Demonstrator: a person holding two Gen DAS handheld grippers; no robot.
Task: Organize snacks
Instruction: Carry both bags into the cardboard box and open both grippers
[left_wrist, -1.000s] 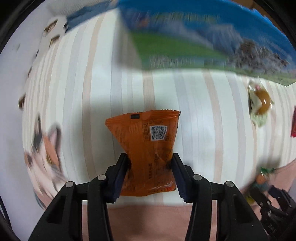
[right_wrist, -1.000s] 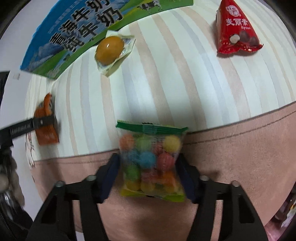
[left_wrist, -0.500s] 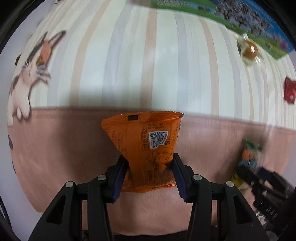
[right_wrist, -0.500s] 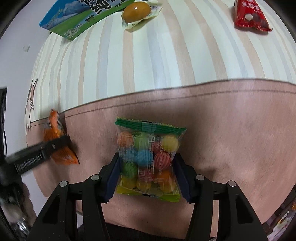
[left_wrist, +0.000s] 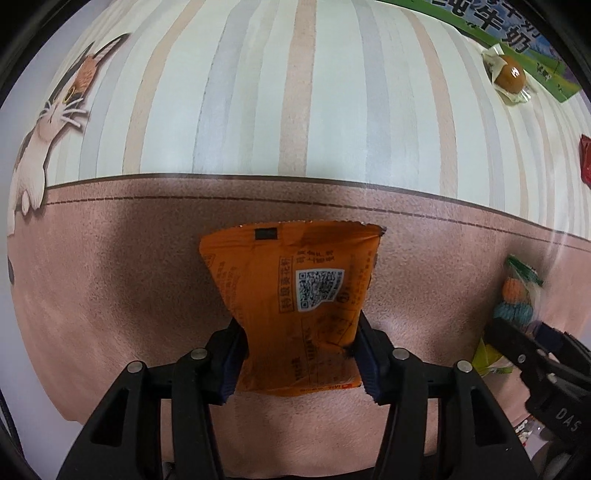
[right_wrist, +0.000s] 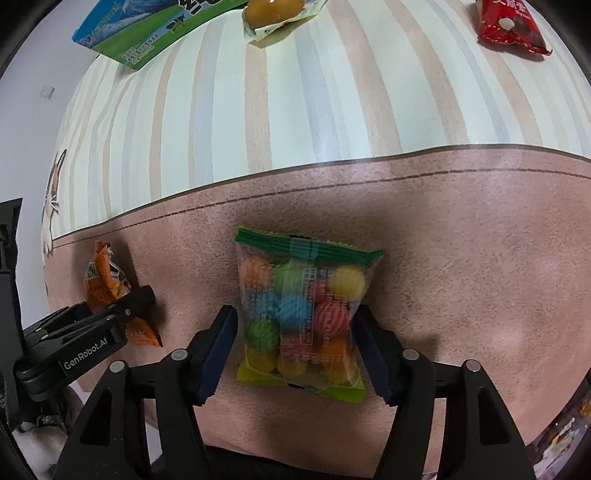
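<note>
My left gripper (left_wrist: 300, 354) is shut on an orange snack packet (left_wrist: 295, 295) with a QR code, held low over the pink band of the tablecloth. It also shows in the right wrist view (right_wrist: 107, 291). My right gripper (right_wrist: 295, 350) holds a clear bag of coloured candy balls (right_wrist: 303, 314) between its pads over the same pink band, though small gaps show beside the bag. That bag appears at the right edge of the left wrist view (left_wrist: 517, 299).
A wrapped brown egg (right_wrist: 273, 11) and a blue-green milk carton (right_wrist: 147, 33) lie at the far side of the striped cloth (right_wrist: 332, 110). A red snack bag (right_wrist: 509, 26) lies far right. A cat print (left_wrist: 55, 110) marks the cloth's left edge.
Both grippers have pulled back with their packets from the striped part of the cloth to the pink band near the front edge and come lower. The right pads look slightly looser on the bag.
</note>
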